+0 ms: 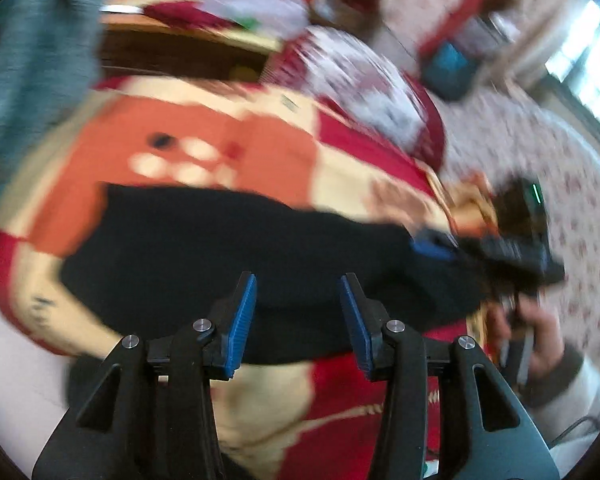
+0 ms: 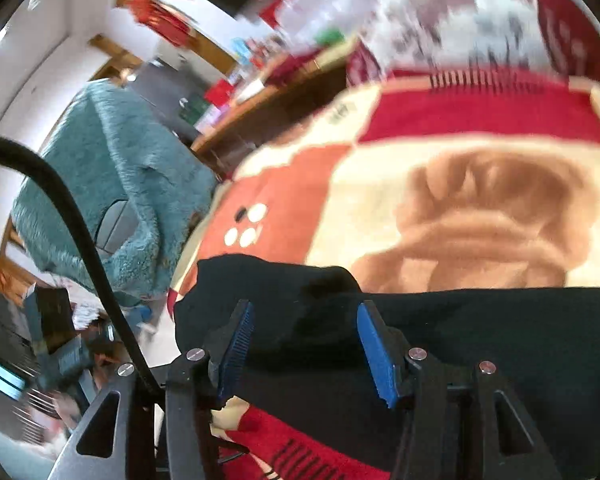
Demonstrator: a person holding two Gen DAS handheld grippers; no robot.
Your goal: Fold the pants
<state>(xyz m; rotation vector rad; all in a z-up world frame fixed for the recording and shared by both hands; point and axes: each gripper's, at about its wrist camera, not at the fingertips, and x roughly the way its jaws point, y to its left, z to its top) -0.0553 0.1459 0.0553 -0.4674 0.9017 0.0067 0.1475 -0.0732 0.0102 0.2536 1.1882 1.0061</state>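
Observation:
The black pants [image 1: 228, 248] lie spread across a red, orange and cream patterned blanket [image 1: 220, 140]. My left gripper [image 1: 298, 284] is open and empty, its blue pads just over the near edge of the pants. In the left wrist view the right gripper [image 1: 440, 246] shows at the pants' right end, blurred. In the right wrist view the pants [image 2: 480, 340] fill the lower frame, with a raised fold at their left end. My right gripper [image 2: 304, 312] is open, its fingers on either side of that fold, not closed on it.
A teal fluffy throw [image 2: 112, 184] covers a chair to the left. A wooden table [image 1: 188, 40] with clutter stands behind the blanket. A red and white patterned pillow [image 1: 364, 80] lies at the far side. A black cable [image 2: 80, 232] curves past my right gripper.

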